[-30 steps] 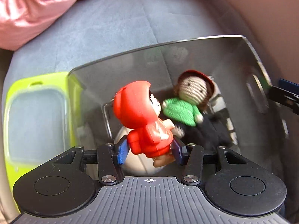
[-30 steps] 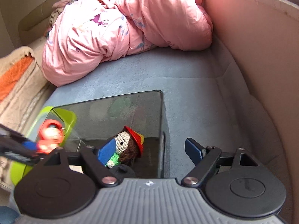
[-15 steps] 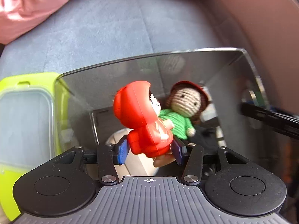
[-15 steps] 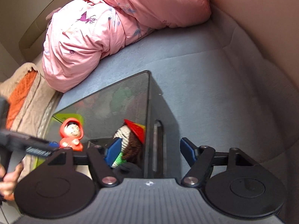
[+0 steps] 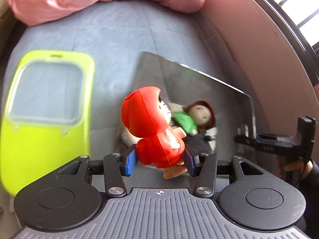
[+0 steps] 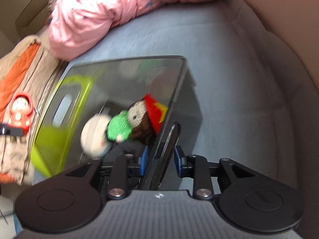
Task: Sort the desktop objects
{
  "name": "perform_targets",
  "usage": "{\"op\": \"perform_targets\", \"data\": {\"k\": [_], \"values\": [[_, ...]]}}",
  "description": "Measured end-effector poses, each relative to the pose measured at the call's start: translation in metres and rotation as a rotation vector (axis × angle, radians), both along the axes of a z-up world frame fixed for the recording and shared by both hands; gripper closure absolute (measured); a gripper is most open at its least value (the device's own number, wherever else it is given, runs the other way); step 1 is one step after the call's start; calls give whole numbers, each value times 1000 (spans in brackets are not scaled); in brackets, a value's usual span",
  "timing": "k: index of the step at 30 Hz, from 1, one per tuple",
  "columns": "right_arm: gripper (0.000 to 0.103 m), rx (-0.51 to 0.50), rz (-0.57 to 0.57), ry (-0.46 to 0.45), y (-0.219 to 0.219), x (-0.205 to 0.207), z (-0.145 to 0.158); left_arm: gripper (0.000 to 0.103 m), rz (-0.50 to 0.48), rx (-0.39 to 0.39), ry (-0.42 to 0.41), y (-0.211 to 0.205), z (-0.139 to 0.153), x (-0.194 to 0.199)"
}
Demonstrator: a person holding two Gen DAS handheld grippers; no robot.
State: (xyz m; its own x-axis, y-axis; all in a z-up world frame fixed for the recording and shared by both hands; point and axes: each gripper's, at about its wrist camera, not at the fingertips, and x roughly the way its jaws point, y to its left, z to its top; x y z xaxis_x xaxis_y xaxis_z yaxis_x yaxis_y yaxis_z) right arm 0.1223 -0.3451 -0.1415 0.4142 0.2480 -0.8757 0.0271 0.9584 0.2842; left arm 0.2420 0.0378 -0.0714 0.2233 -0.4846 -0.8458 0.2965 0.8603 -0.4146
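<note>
My left gripper (image 5: 159, 159) is shut on a red hooded figurine (image 5: 153, 127), held upright above the gap between the lime-green lid (image 5: 45, 103) and the dark see-through box (image 5: 209, 83). Inside the box (image 6: 127, 75) lie a crochet doll (image 6: 137, 123) in a green top and red hat and a white round thing (image 6: 95, 137). My right gripper (image 6: 160, 159) straddles the box's right wall at its handle. Its jaws are closing, with one blue pad on each face of the wall. The figurine (image 6: 20, 111) shows far left in the right wrist view.
The box and lid rest on a blue-grey cushion (image 5: 119, 35) with a pink padded back curving round the right. A pink quilt (image 6: 103, 14) is heaped at the back. A beige and orange cloth (image 6: 18, 67) lies left of the box. A hand (image 5: 295, 165) holds the right gripper.
My left gripper carried the figurine left and up, out from over the box towards the lime lid. My right gripper dropped onto the box's right wall and its jaws narrowed around it.
</note>
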Motion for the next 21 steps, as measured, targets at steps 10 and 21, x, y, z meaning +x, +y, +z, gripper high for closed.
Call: {"op": "perform_targets", "data": {"k": [10,21], "values": [[82,-9,-11,3,-20,-16,32,43,-133,15,202,-21,-74,-98],[81,-59,9,-14,-10,-26,33,4,-323,-160,82,-17,-45,-66]]}}
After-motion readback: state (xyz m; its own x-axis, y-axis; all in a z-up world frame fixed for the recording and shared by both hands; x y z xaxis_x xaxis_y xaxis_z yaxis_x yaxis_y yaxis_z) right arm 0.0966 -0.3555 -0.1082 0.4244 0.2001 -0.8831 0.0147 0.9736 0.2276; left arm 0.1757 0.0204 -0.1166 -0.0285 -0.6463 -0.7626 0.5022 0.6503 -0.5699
